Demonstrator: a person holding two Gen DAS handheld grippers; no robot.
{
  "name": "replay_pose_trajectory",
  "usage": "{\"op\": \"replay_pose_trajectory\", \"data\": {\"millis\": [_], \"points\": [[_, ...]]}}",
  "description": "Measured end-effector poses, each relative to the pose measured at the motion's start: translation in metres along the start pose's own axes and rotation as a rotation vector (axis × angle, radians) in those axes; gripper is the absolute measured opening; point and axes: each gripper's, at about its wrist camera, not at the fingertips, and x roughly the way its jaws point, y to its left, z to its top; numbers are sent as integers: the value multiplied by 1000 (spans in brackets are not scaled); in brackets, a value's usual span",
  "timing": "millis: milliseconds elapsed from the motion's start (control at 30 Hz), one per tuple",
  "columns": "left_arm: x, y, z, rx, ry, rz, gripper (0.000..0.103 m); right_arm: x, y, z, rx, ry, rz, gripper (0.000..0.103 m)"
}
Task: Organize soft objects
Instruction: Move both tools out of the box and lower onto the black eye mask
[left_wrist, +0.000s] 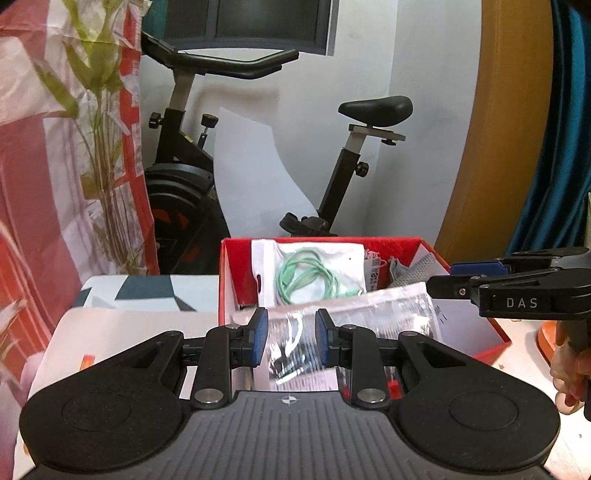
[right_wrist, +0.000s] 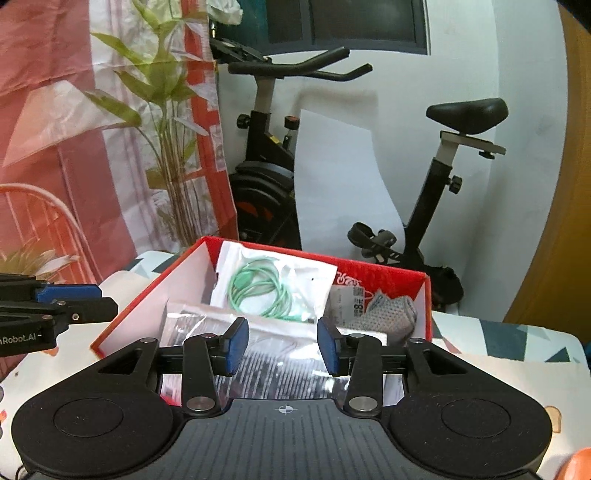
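My left gripper (left_wrist: 291, 336) tilts downward over the near end of the red box (left_wrist: 495, 332), its blue pads parted with nothing pinched, a clear plastic packet (left_wrist: 354, 314) lying in the box below the gap; my right gripper (right_wrist: 283, 345) is pitched down likewise, jaws spread and empty above that same packet; my hand (left_wrist: 570, 373) wraps the right handle at the frame's edge; deeper in the box sit a white pouch with a coiled green cable (right_wrist: 264, 286) and a grey mesh cloth (right_wrist: 384, 314); an exercise bike (right_wrist: 439, 192) stands behind
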Motion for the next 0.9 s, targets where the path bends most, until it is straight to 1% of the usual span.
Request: {"op": "replay_pose_trajectory", "data": {"millis": [133,267,333,400,467,600,667,833,900], "points": [[-15,-1,-16,-22,6,3,29,-15,4,-17,-11,-8,12,38],[-27,1,-39,-11,49,11,29,-29,14,-36,-56,-22,11,39],[-31,4,-48,-12,72,12,29,-35,17,-46,-61,-27,16,41],[-36,10,-59,-19,94,17,29,-39,19,-55,-56,-24,34,48],[-41,16,-70,-40,111,19,29,-43,22,-64,-57,-32,39,49],[-45,23,-90,-101,130,14,29,-53,30,-87,-118,-64,8,50],[-45,23,-102,-137,141,6,29,-54,30,-97,-122,-51,8,50],[-34,19,-129,-218,197,-6,29,-47,23,-125,-104,33,-6,50],[-31,17,-138,-262,215,-28,29,-44,22,-134,-101,52,-12,50]]}}
